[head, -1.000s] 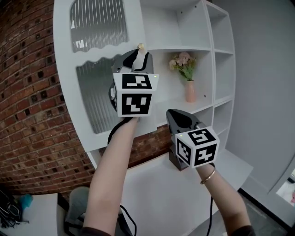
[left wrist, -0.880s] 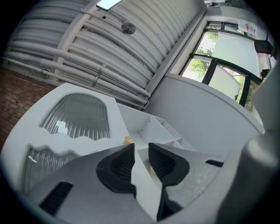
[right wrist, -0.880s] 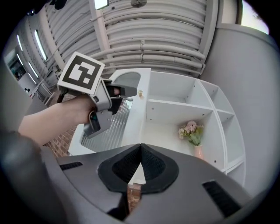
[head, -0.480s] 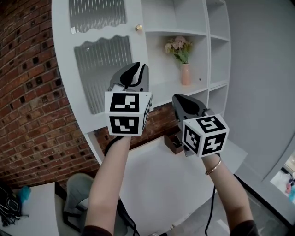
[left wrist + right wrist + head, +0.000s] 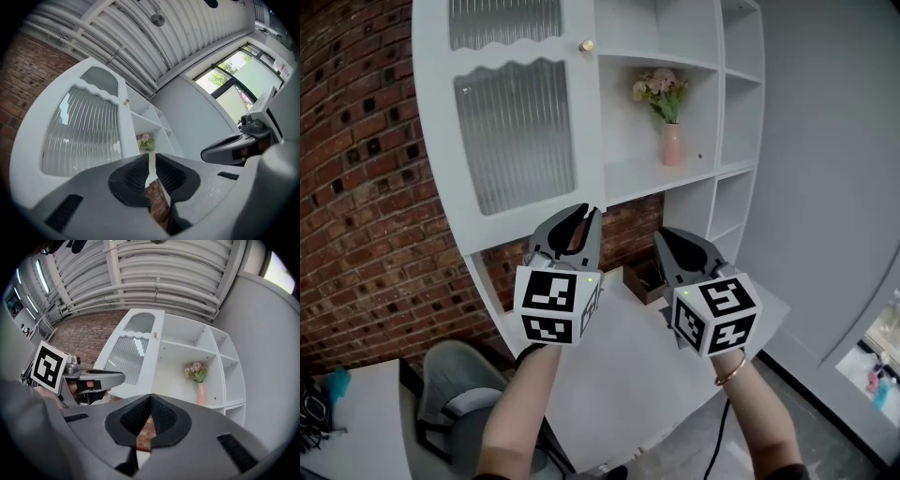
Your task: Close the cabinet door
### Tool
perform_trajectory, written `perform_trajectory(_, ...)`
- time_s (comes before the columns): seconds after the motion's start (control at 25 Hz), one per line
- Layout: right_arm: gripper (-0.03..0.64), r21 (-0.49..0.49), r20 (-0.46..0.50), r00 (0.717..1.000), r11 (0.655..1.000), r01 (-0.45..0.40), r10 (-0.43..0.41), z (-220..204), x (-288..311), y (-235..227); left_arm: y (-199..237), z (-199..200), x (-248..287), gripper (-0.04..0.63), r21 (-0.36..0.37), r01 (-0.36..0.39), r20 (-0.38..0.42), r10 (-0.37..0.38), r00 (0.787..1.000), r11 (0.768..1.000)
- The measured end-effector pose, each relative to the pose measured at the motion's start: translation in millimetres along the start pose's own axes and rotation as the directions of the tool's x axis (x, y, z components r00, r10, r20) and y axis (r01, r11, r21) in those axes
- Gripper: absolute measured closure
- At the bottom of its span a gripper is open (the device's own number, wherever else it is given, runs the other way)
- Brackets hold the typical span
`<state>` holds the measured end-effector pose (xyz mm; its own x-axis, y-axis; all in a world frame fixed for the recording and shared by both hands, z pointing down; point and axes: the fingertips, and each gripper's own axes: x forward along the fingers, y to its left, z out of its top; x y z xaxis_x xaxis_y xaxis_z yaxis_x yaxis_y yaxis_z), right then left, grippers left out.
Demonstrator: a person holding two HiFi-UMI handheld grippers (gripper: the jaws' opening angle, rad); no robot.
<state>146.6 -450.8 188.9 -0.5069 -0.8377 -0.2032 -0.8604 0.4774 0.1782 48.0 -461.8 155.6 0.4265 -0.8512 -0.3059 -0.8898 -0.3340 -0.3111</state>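
While the left claw (image 5: pixel 584 213) hangs low above the white counter (image 5: pixel 619 375), its jaws are closing, with only a thin slit left and nothing between them. The right claw (image 5: pixel 664 234) beside it is pressed together, empty. Well above both, the cabinet door (image 5: pixel 516 131) with ribbed glass lies across the cabinet's left bay, its brass knob (image 5: pixel 587 45) next to the open shelves, where a pink vase (image 5: pixel 672 145) stands.

I'm facing a white cabinet door (image 5: pixel 586 122), ribbed glass panels (image 5: pixel 516 136), gold knob (image 5: pixel 587 45), red-brown brick wall (image 5: pixel 356 206), pink vase (image 5: pixel 672 145), pale flowers (image 5: pixel 659 89)
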Motion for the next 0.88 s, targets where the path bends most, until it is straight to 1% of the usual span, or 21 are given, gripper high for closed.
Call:
perform_trajectory(0.12,0.615,0.008,-0.039,0.999,1.0,0.009,-0.009,-23.1,-13.1,3.2,-10.0,-30.6,-15.6,0.545,-0.044,0.011,-0.044,-0.013,0.999,0.999)
perform_trajectory(0.36,0.616,0.068,-0.105,0.994,0.997,0.041,-0.034,-69.0,-48.4,9.0,-31.4,-91.2,-53.3,0.549,-0.137,0.023,-0.134,-0.042,0.99,0.99)
perform_trajectory(0.52,0.616,0.132,-0.143,0.988,0.989,0.07,-0.05,-99.1,-76.5,13.4,-48.6,-123.1,-82.5,0.551,-0.152,0.03,-0.191,-0.059,0.98,0.988)
perform_trajectory(0.6,0.616,0.161,-0.166,0.984,0.983,0.086,-0.059,-115.2,-90.4,15.3,-60.2,-135.6,-95.0,0.551,-0.17,0.039,-0.213,-0.075,0.974,0.985)
perform_trajectory(0.76,0.617,0.171,-0.226,0.971,0.978,0.12,-0.08,-147.2,-114.2,16.1,-79.9,-157.7,-115.2,0.551,-0.196,0.051,-0.25,-0.1,0.963,0.979)
perform_trajectory(0.88,0.616,0.188,-0.258,0.962,0.972,0.14,-0.088,-166.1,-129.9,17.0,-86.6,-175.3,-130.2,0.551,-0.225,0.041,-0.278,-0.104,0.955,0.973)
